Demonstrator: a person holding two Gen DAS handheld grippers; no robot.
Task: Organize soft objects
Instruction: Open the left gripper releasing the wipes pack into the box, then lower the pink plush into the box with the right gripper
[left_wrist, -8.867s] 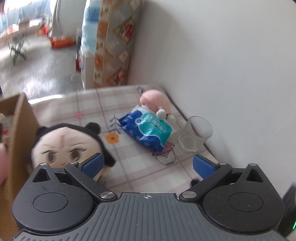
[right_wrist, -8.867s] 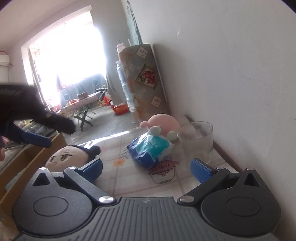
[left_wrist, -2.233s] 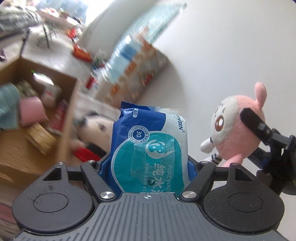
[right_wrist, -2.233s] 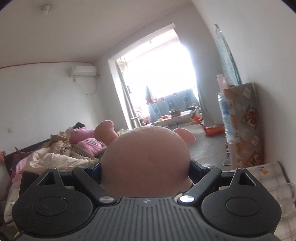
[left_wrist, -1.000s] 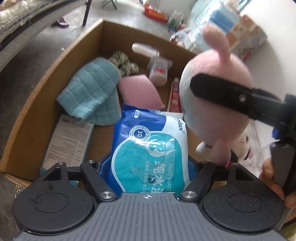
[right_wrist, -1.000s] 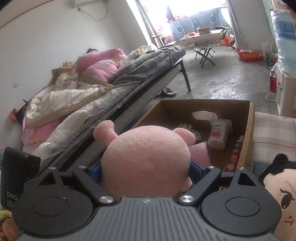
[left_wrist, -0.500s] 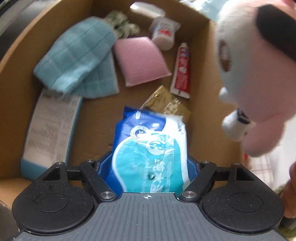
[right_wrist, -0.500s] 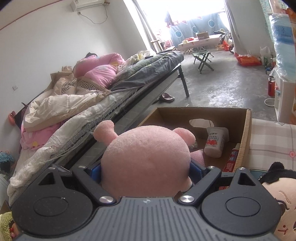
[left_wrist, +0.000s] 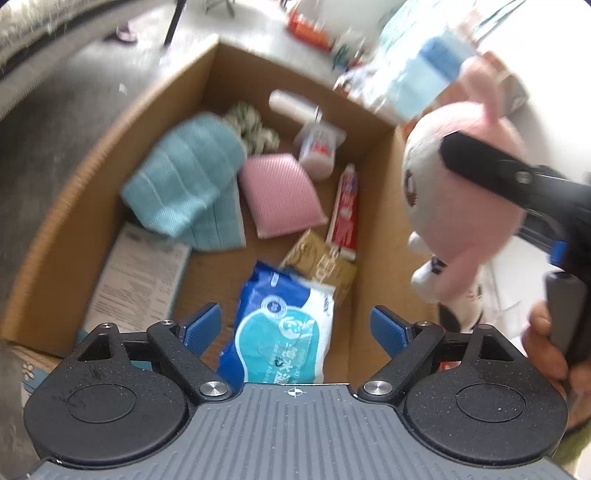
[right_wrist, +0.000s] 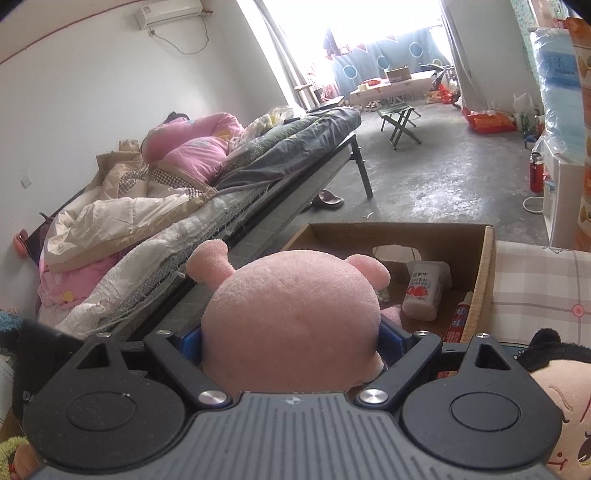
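Note:
My left gripper (left_wrist: 295, 328) is open above the cardboard box (left_wrist: 66, 206). The blue wet-wipes pack (left_wrist: 280, 332) lies loose on the box floor between its fingers. My right gripper (right_wrist: 291, 339) is shut on the pink plush (right_wrist: 291, 317), held above the box's right edge; the plush also shows in the left wrist view (left_wrist: 454, 192). A black-haired doll plush (right_wrist: 554, 384) lies on the checked tablecloth (right_wrist: 535, 280) at the right.
The box holds a teal towel (left_wrist: 184, 188), a pink sponge (left_wrist: 280, 192), a toothpaste tube (left_wrist: 345, 210), a white bottle (left_wrist: 317, 147), a gold packet (left_wrist: 321, 262) and a paper booklet (left_wrist: 136, 273). A bed (right_wrist: 184, 206) stands left of the box.
My left gripper opened and let go of the wipes pack, which now lies in the box, and it has drawn back upward. The right gripper still holds the pink plush.

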